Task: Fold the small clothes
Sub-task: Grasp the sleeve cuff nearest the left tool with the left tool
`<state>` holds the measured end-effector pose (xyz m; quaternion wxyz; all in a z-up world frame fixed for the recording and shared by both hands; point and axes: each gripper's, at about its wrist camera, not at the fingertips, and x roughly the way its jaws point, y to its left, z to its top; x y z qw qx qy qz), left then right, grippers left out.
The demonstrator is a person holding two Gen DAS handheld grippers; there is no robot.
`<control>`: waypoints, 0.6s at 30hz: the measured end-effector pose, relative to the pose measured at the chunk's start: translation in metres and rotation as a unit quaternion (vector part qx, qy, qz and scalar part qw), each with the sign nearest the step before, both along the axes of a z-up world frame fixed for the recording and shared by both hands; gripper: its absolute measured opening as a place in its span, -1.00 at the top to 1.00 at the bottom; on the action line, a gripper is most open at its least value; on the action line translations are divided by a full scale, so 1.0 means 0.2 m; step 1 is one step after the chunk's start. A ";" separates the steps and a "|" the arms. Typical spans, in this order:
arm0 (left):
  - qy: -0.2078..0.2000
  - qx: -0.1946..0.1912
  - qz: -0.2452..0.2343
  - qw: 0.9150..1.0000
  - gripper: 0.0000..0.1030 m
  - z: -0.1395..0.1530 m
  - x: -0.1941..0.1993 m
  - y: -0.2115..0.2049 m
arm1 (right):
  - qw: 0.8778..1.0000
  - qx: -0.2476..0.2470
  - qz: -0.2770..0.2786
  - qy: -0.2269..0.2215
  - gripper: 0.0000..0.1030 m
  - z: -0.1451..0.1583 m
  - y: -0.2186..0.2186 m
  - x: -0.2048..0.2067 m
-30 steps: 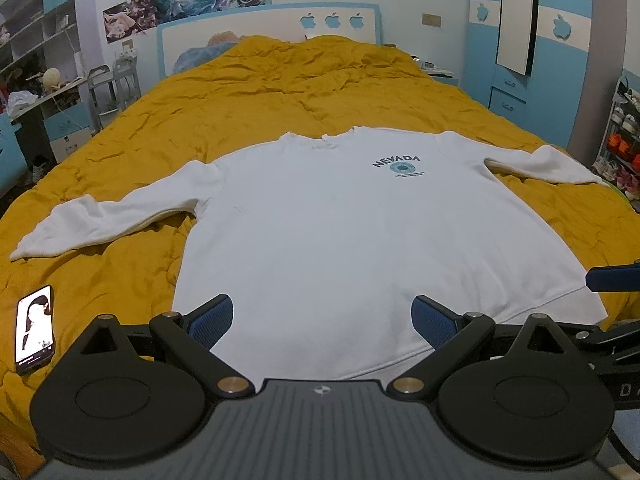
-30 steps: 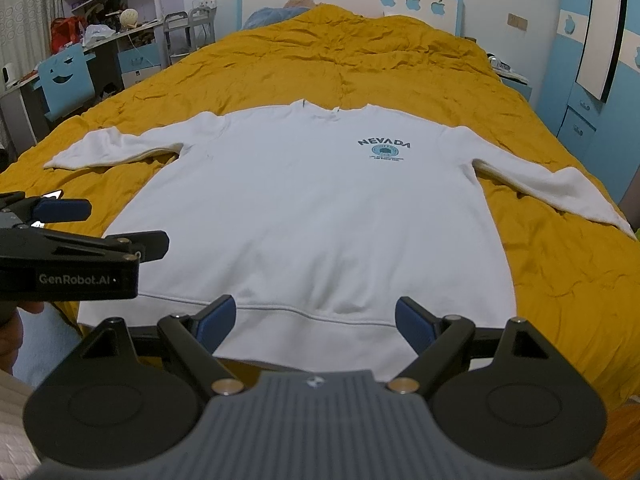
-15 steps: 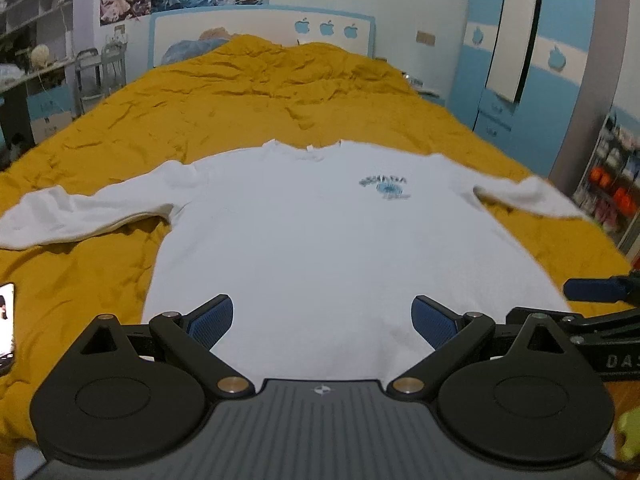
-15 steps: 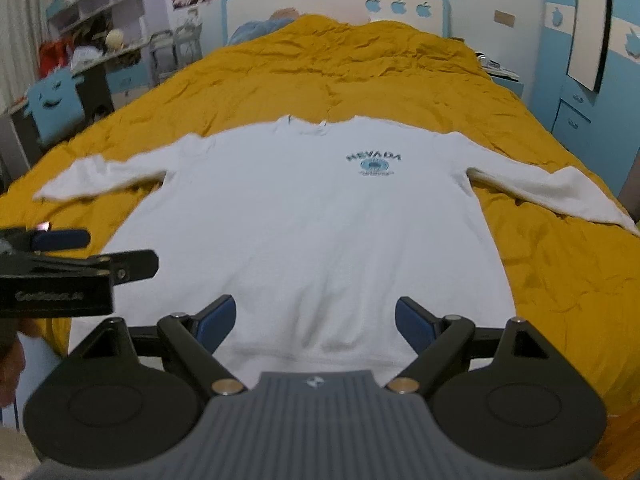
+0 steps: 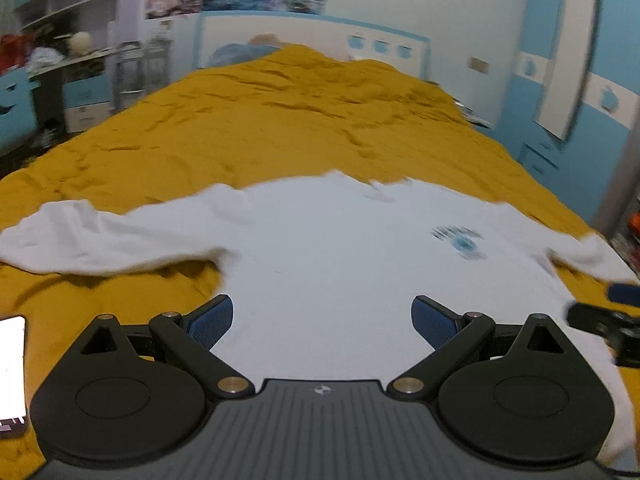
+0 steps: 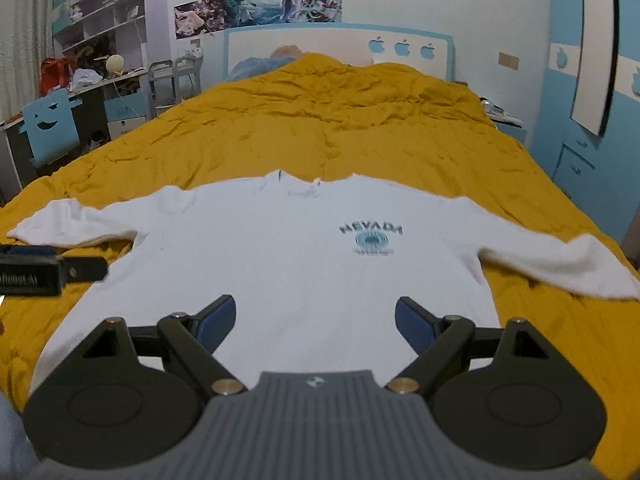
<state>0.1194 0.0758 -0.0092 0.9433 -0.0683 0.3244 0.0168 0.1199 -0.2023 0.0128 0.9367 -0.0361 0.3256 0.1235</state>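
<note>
A white long-sleeved sweatshirt [image 6: 288,264] with a blue NEVADA print [image 6: 371,236] lies flat, front up, on the yellow bed, both sleeves spread out; it also shows in the left wrist view [image 5: 340,264]. My left gripper [image 5: 322,320] is open and empty, above the shirt's lower left part. My right gripper [image 6: 315,322] is open and empty, above the shirt's lower middle. The left gripper shows at the left edge of the right wrist view [image 6: 52,274], and the right gripper at the right edge of the left wrist view [image 5: 616,312].
The yellow quilt [image 6: 340,128] covers the whole bed. A lit phone [image 5: 12,372] lies on the quilt at the near left. A desk and blue chair [image 6: 50,128] stand left of the bed, blue cabinets [image 6: 580,156] to the right.
Both grippers have moved forward and lower over the shirt. The left view has swung left, so the print now sits to its right. Both stay open.
</note>
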 end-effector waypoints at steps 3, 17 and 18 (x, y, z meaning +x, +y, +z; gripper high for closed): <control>0.006 -0.013 0.041 0.999 -1.00 -0.01 0.10 0.16 | 1.000 0.006 0.006 0.013 -0.61 -0.01 0.03 0.14; 0.009 -0.156 0.302 0.940 -0.83 -0.11 0.20 1.31 | 0.998 -0.016 -0.004 0.056 -0.47 -0.19 0.23 0.62; 0.008 -0.161 0.328 0.931 -0.75 -0.12 0.19 1.39 | 0.998 -0.017 -0.002 0.057 -0.40 -0.21 0.25 0.63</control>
